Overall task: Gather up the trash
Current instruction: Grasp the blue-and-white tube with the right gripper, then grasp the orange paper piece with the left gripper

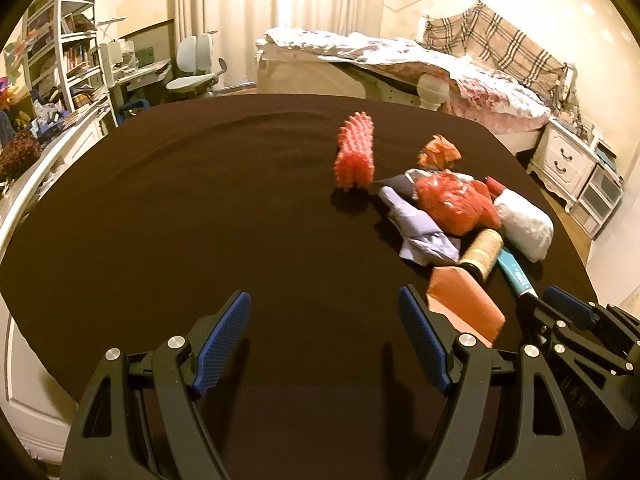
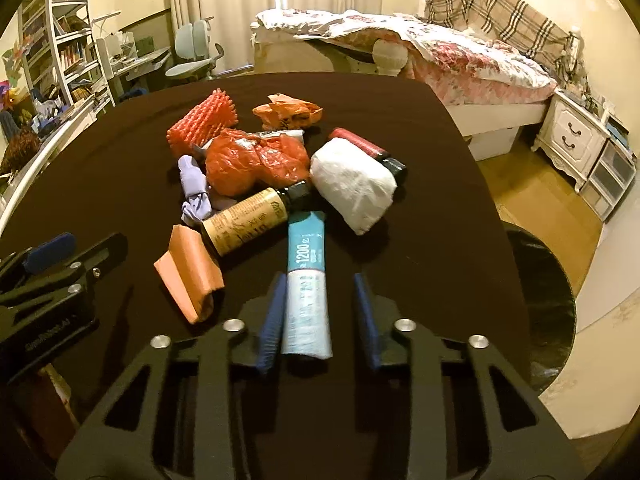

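The right claw (image 2: pixel 320 320) is held apart around the near end of a blue and white tube (image 2: pixel 307 280) — a gap shows on one side. The tube lies on the dark counter (image 2: pixel 440 220) beside a brown bottle (image 2: pixel 248 222). The left claw (image 1: pixel 324 344) is wide apart over bare cloth — nothing is held

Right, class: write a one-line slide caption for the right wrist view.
Open right tongs straddle a blue-and-white tube beside a trash pile on the dark table.
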`<action>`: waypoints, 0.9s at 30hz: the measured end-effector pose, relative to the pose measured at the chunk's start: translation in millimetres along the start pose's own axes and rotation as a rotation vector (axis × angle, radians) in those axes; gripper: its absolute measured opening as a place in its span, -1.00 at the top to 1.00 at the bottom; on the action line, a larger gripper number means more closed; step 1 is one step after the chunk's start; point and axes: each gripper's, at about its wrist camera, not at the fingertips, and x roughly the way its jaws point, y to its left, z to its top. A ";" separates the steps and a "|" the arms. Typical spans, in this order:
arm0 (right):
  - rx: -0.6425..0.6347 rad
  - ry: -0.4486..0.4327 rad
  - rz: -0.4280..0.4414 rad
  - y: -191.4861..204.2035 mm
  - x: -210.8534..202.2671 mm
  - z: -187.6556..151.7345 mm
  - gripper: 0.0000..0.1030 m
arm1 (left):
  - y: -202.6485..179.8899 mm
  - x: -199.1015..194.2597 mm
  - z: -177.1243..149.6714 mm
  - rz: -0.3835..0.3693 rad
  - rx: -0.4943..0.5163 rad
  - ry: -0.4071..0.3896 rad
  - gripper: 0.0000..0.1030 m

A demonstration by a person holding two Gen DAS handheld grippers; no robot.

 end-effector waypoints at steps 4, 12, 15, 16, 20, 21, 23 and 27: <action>0.004 -0.004 0.024 -2.9 -1.2 -1.9 0.63 | -7.0 -0.7 -2.1 -0.005 0.017 0.003 -0.47; 0.017 -0.007 0.048 -11.6 -4.0 -4.2 0.70 | -18.6 -3.1 -3.4 -0.027 0.028 0.006 -0.47; 0.028 -0.009 0.044 -18.3 -7.3 -6.7 0.70 | -26.0 -4.7 -4.5 -0.044 0.040 0.008 -0.47; 0.031 -0.008 0.041 -20.5 -8.1 -7.4 0.70 | -28.3 -5.1 -4.6 -0.049 0.042 0.009 -0.47; 0.046 -0.012 0.029 -32.7 -11.3 -11.7 0.70 | -37.0 -6.4 -5.3 -0.067 0.046 0.014 -0.47; 0.051 -0.014 0.027 -35.9 -12.1 -12.4 0.70 | -39.4 -6.4 -5.2 -0.071 0.047 0.015 -0.47; 0.065 -0.014 0.032 -41.7 -12.9 -14.1 0.69 | -45.3 -6.4 -4.8 -0.078 0.052 0.018 -0.47; 0.082 -0.020 0.060 -47.7 -13.7 -17.0 0.68 | -57.7 -4.5 -4.8 -0.088 0.068 0.023 -0.47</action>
